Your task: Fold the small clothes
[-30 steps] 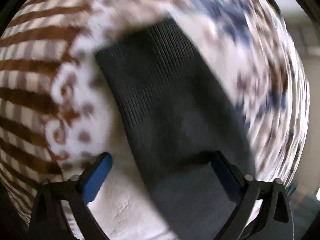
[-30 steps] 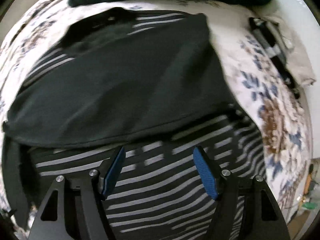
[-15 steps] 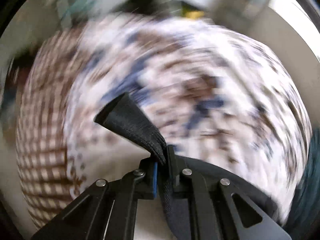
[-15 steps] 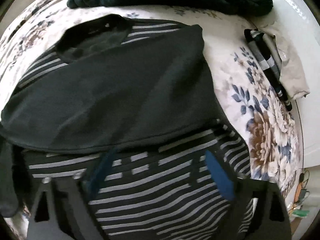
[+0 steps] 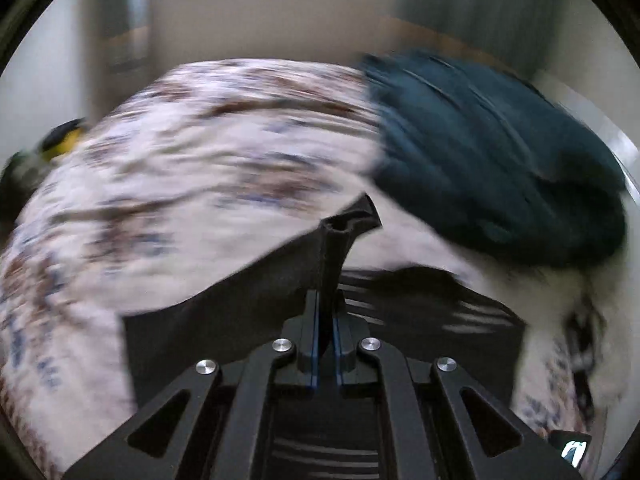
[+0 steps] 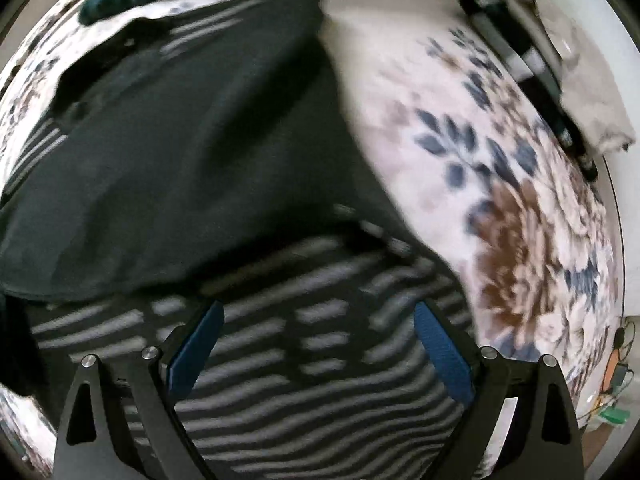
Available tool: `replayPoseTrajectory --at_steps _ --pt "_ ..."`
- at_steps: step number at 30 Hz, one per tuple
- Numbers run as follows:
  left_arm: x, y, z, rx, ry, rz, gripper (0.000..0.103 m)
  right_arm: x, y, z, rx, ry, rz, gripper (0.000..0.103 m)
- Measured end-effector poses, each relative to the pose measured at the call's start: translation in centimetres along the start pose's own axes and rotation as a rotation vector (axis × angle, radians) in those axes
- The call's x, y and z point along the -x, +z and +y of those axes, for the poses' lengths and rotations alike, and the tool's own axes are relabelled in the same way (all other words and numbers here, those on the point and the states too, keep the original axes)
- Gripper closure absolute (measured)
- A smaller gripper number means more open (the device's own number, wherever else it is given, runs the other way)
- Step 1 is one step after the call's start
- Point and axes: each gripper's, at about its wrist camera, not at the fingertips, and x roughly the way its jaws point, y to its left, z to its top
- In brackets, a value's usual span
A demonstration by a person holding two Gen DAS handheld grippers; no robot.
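We work over a white floral bedspread (image 6: 500, 168). Our left gripper (image 5: 326, 320) is clenched on the dark ribbed sleeve (image 5: 336, 240) of the black grey-striped shirt (image 6: 280, 360); our right gripper (image 6: 316, 344) hovers released above it. A teal garment (image 5: 492, 160) lies beyond.

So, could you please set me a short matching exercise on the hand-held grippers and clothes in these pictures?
Things:
1. left hand-held gripper
2. right hand-held gripper
3. teal garment
4. beige cloth

States:
A. bunched at the bed's far right
B. open above the striped shirt
C. at the bedspread's right edge
D. shut on dark ribbed fabric

Pairs: 1-D, 2-B, 3-A, 4-C
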Motion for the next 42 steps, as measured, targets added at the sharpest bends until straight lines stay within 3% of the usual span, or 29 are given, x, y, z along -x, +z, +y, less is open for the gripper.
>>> replayPoseTrajectory --at_steps 2,5,9,11,12,13,14,18,21,23,25,27,30,31,32,33,37,42 --pt "-2.0 -1.3 -5.6 -0.06 -0.073 0.048 0.1 0.0 -0.4 -1.8 -0.022 0.003 0.012 0.006" --pt "-4.6 -3.6 -11.7 -0.135 -0.125 0.119 0.098 0.1 -0.6 -4.2 -0.049 0.021 0.029 0.005" --pt "-5.4 -5.9 -14.2 -0.166 -0.181 0.234 0.094 1.2 -0.1 -6.5 -0.077 0.107 0.031 0.005" --pt "-4.5 -6.2 -13.7 -0.16 -0.182 0.231 0.077 2.2 0.4 -7.5 -0.092 0.172 0.029 0.005" --pt "-4.0 -6.2 -12.6 -0.144 -0.189 0.233 0.05 2.8 0.7 -8.1 -0.108 0.204 0.023 0.005" --pt "-3.8 -6.1 -11.5 -0.124 -0.183 0.242 0.017 3.4 1.0 -8.5 -0.121 0.228 0.015 0.005" --pt "-3.3 -6.2 -10.1 -0.103 -0.163 0.247 0.008 4.1 1.4 -8.8 -0.133 0.26 0.007 0.005" --pt "-1.2 -5.5 -3.2 -0.037 -0.007 0.183 0.007 5.7 3.9 -8.6 -0.15 0.379 -0.007 0.005" --pt "-0.4 -5.6 3.4 0.007 0.207 0.154 0.007 5.4 7.4 -6.0 -0.098 0.469 0.004 0.005" --pt "-0.6 -6.3 7.3 0.046 0.337 0.169 0.007 4.5 9.3 -3.3 -0.056 0.506 0.003 0.006" --pt "-0.9 -7.5 11.3 0.11 0.427 0.217 0.007 3.0 11.1 0.3 0.031 0.477 0.005 0.007" --pt "-0.9 -8.5 13.5 0.153 0.482 0.228 0.007 1.3 11.9 3.3 0.094 0.443 0.037 0.025" --pt "-0.8 -9.5 15.5 0.189 0.534 0.241 0.007 -1.3 11.9 7.0 0.203 0.341 0.056 0.043" --pt "-0.8 -9.7 15.9 0.198 0.54 0.241 0.007 -1.7 11.7 7.5 0.23 0.292 0.04 0.06" --pt "-0.8 -9.9 16.3 0.21 0.544 0.244 0.007 -1.7 11.4 7.7 0.249 0.216 0.003 0.088" --pt "-0.8 -10.0 16.4 0.218 0.546 0.244 0.007 -1.3 11.3 7.6 0.257 0.187 -0.033 0.096" --pt "-1.8 -9.1 16.6 0.235 0.539 0.24 0.007 1.4 10.0 6.5 0.302 0.153 -0.139 0.102" --pt "-2.4 -8.1 16.2 0.228 0.523 0.233 0.007 4.2 10.2 4.6 0.253 0.172 -0.178 0.102"
